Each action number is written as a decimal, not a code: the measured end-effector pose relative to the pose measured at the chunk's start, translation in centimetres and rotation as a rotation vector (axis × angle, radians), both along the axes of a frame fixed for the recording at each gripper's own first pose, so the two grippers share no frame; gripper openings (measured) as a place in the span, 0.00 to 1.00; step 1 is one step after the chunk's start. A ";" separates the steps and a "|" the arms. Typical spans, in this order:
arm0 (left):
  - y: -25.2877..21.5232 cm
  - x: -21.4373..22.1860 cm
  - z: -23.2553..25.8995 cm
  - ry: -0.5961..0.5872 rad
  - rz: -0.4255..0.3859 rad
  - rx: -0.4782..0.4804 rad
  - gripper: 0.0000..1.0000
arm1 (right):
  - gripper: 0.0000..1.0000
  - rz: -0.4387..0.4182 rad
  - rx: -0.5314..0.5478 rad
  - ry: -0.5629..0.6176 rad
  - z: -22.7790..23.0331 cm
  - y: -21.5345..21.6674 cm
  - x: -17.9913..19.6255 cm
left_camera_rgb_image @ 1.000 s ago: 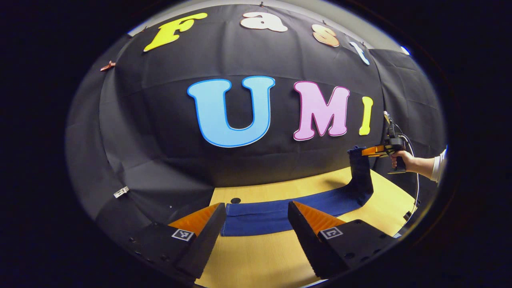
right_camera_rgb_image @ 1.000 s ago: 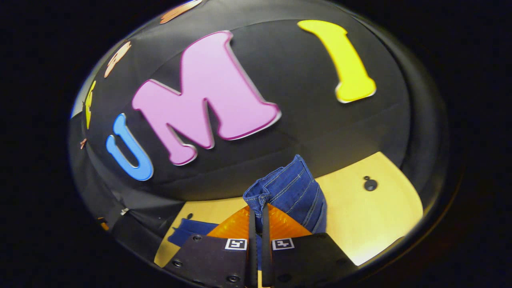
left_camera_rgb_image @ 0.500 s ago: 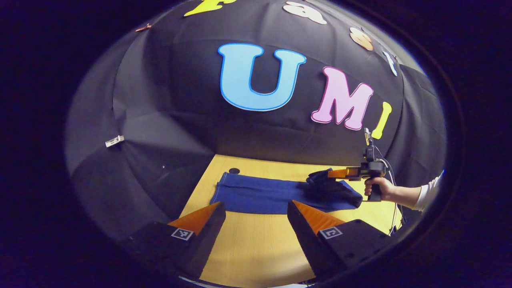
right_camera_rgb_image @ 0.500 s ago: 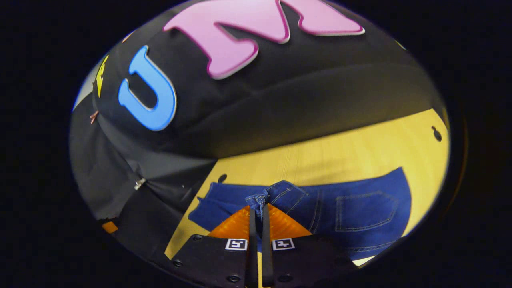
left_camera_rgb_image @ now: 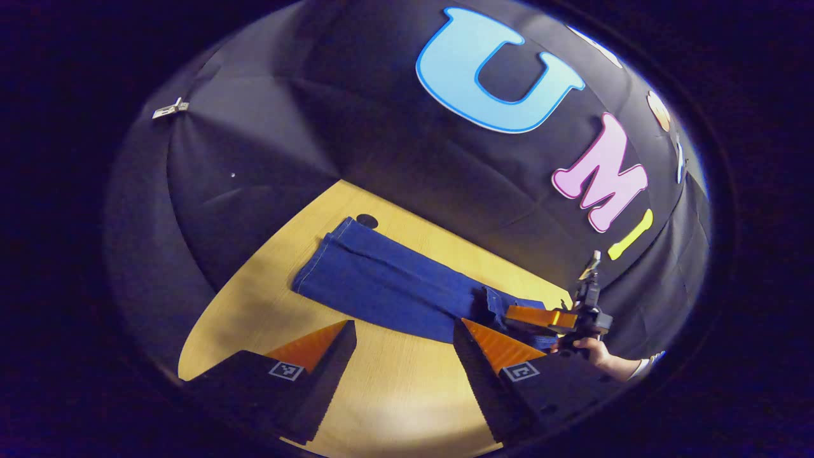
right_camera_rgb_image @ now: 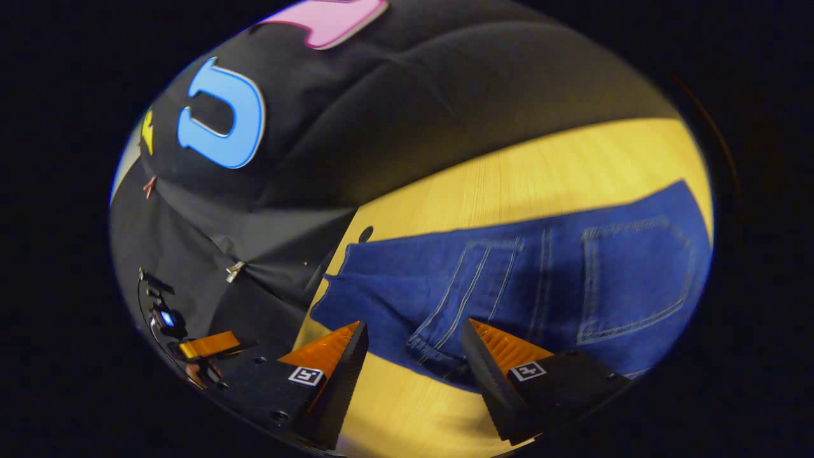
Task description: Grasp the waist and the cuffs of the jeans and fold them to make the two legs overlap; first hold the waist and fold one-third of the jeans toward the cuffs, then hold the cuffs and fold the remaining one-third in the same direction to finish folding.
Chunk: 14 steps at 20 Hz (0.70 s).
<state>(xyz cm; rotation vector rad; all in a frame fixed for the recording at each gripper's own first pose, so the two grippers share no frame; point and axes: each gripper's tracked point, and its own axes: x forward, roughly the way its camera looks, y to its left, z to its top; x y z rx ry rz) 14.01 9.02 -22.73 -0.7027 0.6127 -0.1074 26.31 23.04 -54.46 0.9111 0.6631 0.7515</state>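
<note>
Blue jeans lie along the yellow table, cuffs at the far left end. The waist third is folded over onto the legs, and its back pocket faces up. My right gripper is open just above the folded waistband edge, with nothing between its fingers. In the left gripper view the right gripper sits at the jeans' right end, held by a hand. My left gripper is open over bare table in front of the legs, touching nothing.
A small round hole in the tabletop lies just beyond the cuffs. Black cloth walls close the table at the back and left. The left gripper's orange finger shows at the lower left of the right gripper view.
The right gripper carried the lifted waist down onto the legs, then opened and let it go. The left gripper stayed open while its view swung down toward the table.
</note>
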 end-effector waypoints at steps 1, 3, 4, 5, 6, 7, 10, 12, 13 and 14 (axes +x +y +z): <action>-0.2 1.1 -0.8 0.025 0.004 -0.027 0.97 | 0.90 -0.008 0.005 -0.043 1.4 -1.2 -0.1; -0.9 2.9 -3.1 0.076 0.020 -0.098 0.97 | 0.90 -0.026 0.000 -0.133 4.1 -3.9 -0.8; -1.0 3.4 -4.5 0.113 0.035 -0.122 0.98 | 0.90 -0.037 -0.014 -0.178 5.0 -5.3 -1.0; -0.7 3.8 -6.0 0.152 0.058 -0.137 0.97 | 0.90 -0.046 -0.027 -0.218 5.8 -6.9 -1.2; -0.6 4.1 -7.3 0.188 0.082 -0.159 0.98 | 0.90 -0.055 -0.039 -0.246 6.2 -8.1 -1.2; -0.4 4.6 -8.5 0.211 0.107 -0.179 0.98 | 0.90 -0.059 -0.048 -0.263 6.6 -9.0 -1.3; 0.9 5.6 -11.5 0.257 0.185 -0.210 0.97 | 0.90 -0.081 -0.069 -0.275 6.5 -11.2 -1.0; 2.0 7.3 -11.9 0.227 0.259 -0.270 0.97 | 0.90 -0.105 -0.117 -0.274 4.9 -12.6 -0.2; 2.7 8.3 -11.9 0.214 0.289 -0.296 0.91 | 0.90 -0.109 -0.123 -0.267 4.5 -12.9 0.1; 3.2 8.6 -11.4 0.196 0.320 -0.322 0.91 | 0.91 -0.108 -0.122 -0.261 4.2 -12.9 0.3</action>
